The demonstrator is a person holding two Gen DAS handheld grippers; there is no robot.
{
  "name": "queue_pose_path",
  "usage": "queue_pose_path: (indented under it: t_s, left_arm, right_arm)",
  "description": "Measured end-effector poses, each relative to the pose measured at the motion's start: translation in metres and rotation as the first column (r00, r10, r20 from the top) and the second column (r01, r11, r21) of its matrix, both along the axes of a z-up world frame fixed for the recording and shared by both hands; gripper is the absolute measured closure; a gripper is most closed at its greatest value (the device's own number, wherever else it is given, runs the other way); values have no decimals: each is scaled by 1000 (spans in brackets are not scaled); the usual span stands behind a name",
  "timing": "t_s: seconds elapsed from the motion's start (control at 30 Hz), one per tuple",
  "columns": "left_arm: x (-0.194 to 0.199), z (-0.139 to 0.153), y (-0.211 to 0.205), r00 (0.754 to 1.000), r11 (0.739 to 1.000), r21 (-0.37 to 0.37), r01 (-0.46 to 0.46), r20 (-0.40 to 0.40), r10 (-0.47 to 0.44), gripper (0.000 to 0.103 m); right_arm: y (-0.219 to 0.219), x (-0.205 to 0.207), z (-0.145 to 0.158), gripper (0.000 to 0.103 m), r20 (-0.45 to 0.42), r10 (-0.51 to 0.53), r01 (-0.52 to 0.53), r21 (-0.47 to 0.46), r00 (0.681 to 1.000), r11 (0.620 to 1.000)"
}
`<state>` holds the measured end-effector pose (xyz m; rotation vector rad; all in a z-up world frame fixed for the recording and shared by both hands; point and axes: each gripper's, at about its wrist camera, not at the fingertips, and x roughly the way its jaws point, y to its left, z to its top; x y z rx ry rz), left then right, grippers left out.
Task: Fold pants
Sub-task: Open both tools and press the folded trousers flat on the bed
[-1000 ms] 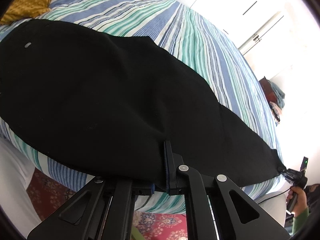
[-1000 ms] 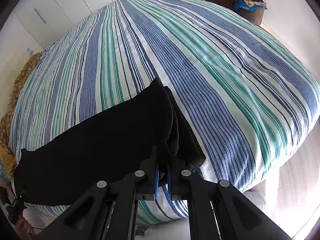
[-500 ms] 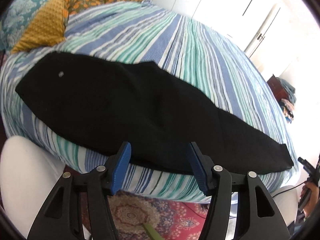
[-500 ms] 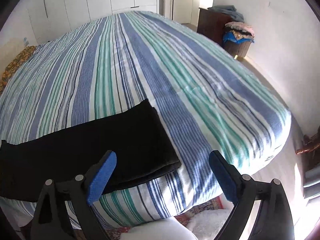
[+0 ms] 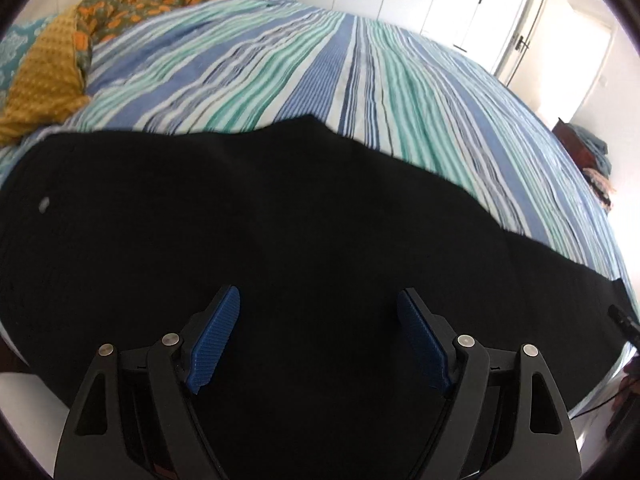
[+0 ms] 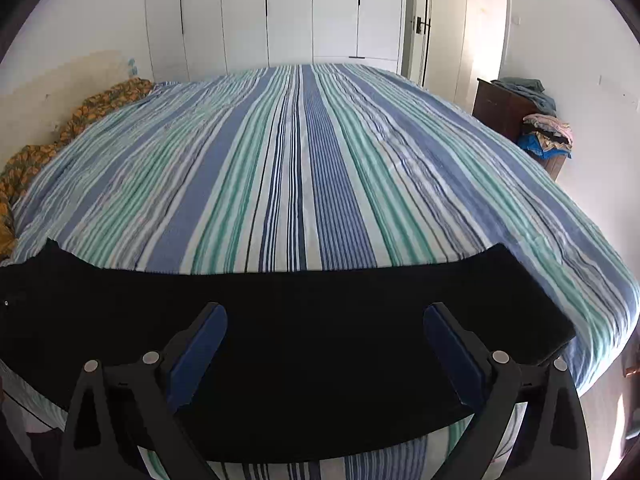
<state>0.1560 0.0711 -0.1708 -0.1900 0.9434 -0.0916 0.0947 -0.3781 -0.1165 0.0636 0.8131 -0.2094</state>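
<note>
**Pants laid out long, both claws free, time for the cross fold**

Since the black pants [image 5: 304, 240] already lie as one long strip along the near edge of the striped bed [image 5: 360, 80], I'd say the lengthwise fold is done. Left claw [image 5: 318, 336] hangs wide and empty over the pants' waist half, right claw [image 6: 324, 344] wide and empty over the leg half. Next move, I reckon: pinch one end of the pants and carry it across to the other.

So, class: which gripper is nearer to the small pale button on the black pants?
Left. The left gripper hangs open over the wide part of the pants, with the button to its left. The right gripper is open over the leg, farther from the button.
</note>
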Motion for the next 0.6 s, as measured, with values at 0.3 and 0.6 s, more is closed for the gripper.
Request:
queue_pose_path:
  t_s: [0.3,0.6]
  left_arm:
    - [-17,-7,-24,996,987,144,70,39,-77,6]
    - [-14,-11,-23,995,985,149,91,23,-95,2]
  right_arm:
    - [-12,9,-64,0,-138,-8,20,83,990,996]
    - [-5,10,-64,0,-121,-23,31,65,992,997]
